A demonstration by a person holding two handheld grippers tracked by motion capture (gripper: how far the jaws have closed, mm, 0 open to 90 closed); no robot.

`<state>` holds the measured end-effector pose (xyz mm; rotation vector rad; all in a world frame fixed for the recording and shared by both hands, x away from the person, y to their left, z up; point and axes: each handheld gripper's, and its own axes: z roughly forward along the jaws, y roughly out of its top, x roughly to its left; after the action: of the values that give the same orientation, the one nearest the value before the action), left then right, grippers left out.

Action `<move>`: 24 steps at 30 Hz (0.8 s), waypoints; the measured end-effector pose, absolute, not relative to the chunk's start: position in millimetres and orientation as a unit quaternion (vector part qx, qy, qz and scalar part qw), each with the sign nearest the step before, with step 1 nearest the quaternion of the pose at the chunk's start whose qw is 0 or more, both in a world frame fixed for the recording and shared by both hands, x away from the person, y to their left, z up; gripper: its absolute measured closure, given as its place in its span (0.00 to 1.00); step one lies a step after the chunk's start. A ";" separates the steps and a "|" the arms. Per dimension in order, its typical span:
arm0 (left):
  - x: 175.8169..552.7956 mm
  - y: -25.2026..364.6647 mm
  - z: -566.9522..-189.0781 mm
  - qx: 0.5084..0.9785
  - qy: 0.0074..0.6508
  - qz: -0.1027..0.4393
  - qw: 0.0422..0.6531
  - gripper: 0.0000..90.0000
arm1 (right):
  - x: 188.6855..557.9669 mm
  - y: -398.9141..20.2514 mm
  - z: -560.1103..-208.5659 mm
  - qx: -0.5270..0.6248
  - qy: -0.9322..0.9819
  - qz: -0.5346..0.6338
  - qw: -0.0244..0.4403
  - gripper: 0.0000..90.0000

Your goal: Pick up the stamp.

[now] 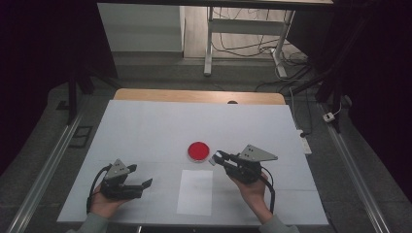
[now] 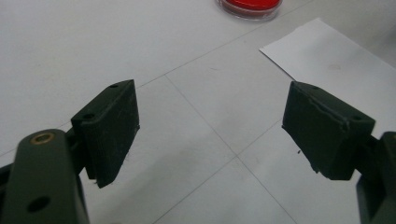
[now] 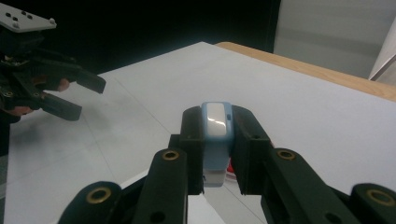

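Observation:
A small light-blue block with a white top [image 3: 216, 135] stands pinched between the jaws of my right gripper [image 3: 217, 122], which is shut on it. In the high view my right gripper [image 1: 214, 159] holds the block just right of a round red dish [image 1: 198, 151], slightly above the table. A white sheet of paper [image 1: 195, 192] lies in front of the dish. My left gripper [image 1: 147, 185] rests low at the left of the paper, open with nothing between its pads [image 2: 112, 130]. The dish [image 2: 250, 7] and paper [image 2: 336, 60] lie beyond it.
The white table [image 1: 145, 131] has a wooden strip along its far edge [image 1: 194, 95]. Beyond it are a desk frame and loose cables on the floor [image 1: 272, 48]. Metal rails [image 1: 43, 165] run along both sides of the table.

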<state>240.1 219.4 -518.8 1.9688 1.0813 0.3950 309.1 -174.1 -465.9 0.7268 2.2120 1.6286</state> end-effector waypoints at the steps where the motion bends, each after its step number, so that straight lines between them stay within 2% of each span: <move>1: 239.9 219.3 -518.4 0.784 0.430 0.157 0.420 0.21 | 309.4 -173.2 -466.0 0.252 0.769 0.568 0.148 0.83; 24: 237.7 195.9 -503.8 0.785 0.403 0.169 0.439 0.22 | 306.6 -170.0 -464.4 0.246 0.770 0.569 0.153 0.83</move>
<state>237.7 195.9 -503.8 1.9502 1.0019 0.4206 306.6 -170.0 -464.4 0.7047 2.2072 1.6312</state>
